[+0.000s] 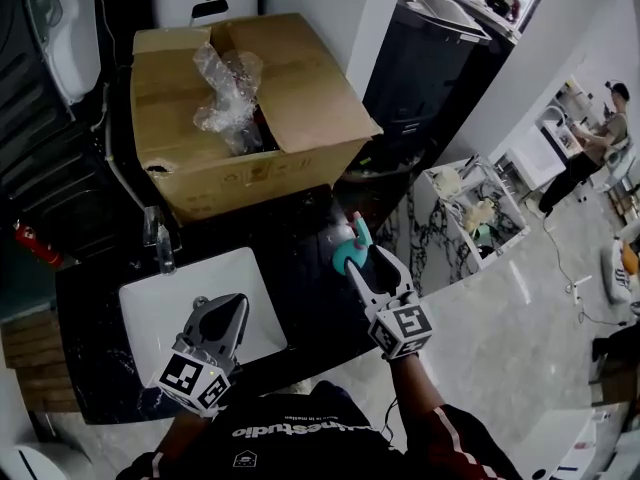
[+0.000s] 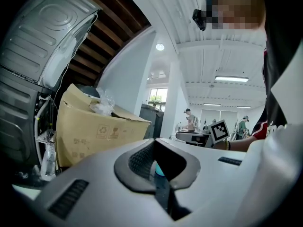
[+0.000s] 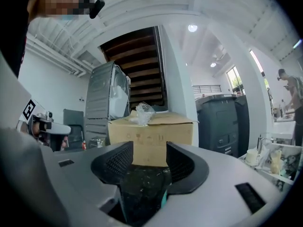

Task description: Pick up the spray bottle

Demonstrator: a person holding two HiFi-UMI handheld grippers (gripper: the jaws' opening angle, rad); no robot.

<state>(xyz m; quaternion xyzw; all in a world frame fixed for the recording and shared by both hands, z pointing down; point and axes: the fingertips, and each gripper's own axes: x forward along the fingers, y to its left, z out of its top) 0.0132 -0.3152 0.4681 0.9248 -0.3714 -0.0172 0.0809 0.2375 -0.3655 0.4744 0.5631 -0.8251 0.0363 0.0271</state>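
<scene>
In the head view the teal spray bottle [image 1: 349, 252] with a pale nozzle stands on the black counter [image 1: 300, 268], just ahead of my right gripper [image 1: 368, 265]. That gripper is open, and its fingertips come up beside the bottle's body. In the right gripper view the right gripper [image 3: 149, 161] shows its pads apart, with only a teal sliver of the spray bottle [image 3: 164, 200] low in the gap. My left gripper [image 1: 236, 304] hovers over the white sink [image 1: 150, 303], its tips together and holding nothing. In the left gripper view a teal bit of the spray bottle [image 2: 158, 169] shows behind the left gripper [image 2: 154, 148].
An open cardboard box [image 1: 300, 98] with crumpled plastic wrap [image 1: 225, 88] fills the counter's back. A faucet [image 1: 160, 240] stands at the sink's far left corner. The counter ends to the right of the bottle, and beyond it is a rack of items [image 1: 470, 213]. A person [image 1: 598, 140] stands far right.
</scene>
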